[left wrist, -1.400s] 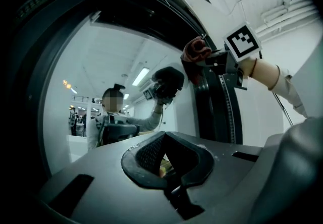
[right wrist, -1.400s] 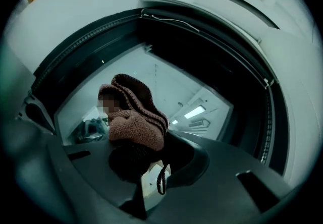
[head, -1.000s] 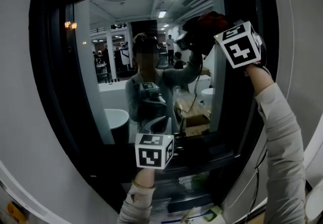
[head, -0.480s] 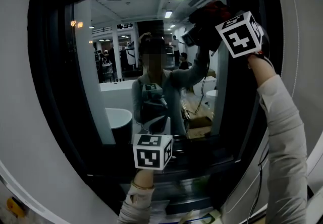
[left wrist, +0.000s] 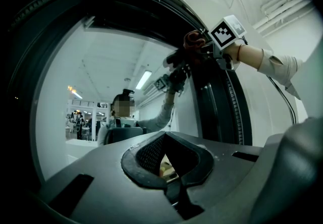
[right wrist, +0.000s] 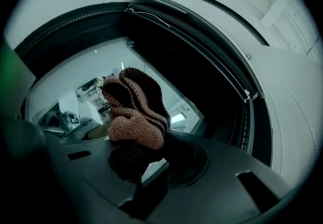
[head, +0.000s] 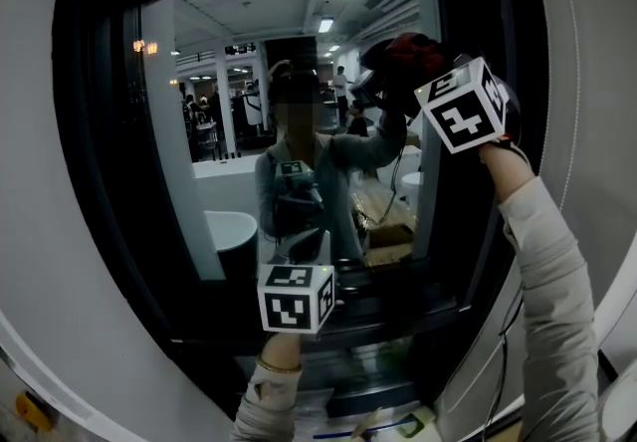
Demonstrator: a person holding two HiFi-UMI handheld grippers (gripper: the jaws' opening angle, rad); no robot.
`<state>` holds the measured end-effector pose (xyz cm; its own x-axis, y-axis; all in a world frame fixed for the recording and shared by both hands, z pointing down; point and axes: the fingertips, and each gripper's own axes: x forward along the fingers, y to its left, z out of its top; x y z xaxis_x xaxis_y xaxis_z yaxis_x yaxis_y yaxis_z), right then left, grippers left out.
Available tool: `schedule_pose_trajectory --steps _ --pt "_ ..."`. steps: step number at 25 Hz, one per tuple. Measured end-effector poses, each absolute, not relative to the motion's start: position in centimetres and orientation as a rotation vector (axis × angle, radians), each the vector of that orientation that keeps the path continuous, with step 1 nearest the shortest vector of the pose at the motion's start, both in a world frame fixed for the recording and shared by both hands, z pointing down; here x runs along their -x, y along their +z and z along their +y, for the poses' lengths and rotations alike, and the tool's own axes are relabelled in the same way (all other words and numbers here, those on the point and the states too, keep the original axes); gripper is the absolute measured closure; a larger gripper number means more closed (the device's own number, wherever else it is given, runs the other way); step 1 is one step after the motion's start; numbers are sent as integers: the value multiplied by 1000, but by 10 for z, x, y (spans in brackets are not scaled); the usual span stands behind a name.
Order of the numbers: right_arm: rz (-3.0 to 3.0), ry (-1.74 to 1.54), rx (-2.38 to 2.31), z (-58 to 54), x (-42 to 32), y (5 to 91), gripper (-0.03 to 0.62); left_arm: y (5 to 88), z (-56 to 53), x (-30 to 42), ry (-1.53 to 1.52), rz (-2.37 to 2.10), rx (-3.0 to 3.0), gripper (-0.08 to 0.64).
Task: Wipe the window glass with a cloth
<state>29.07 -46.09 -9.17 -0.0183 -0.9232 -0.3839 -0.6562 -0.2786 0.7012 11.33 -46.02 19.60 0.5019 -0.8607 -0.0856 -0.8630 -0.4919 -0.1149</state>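
A black window frame point(head: 95, 191) set in a white wall point(head: 40, 261) surrounds the window glass point(head: 224, 121), which mirrors a person and a lit room behind us. We hold our left tool point(left wrist: 169, 167) low before the bottom edge of the glass, its jaws pressed together and empty. Our right tool point(right wrist: 151, 157) is high at the upper right of the glass, just beside the frame, pinching a reddish-brown knitted cloth point(right wrist: 135, 112) that bunches out past its tips, seemingly against the pane.

Window glass point(head: 199, 82), dark frame point(head: 100, 181), cloth point(head: 416, 49) upper right
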Motion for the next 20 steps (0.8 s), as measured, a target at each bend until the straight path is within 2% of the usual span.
schedule_pose_trajectory --steps 20 --pt "-1722 -1101 -1860 -459 -277 8 549 219 -438 -110 -19 1495 2636 557"
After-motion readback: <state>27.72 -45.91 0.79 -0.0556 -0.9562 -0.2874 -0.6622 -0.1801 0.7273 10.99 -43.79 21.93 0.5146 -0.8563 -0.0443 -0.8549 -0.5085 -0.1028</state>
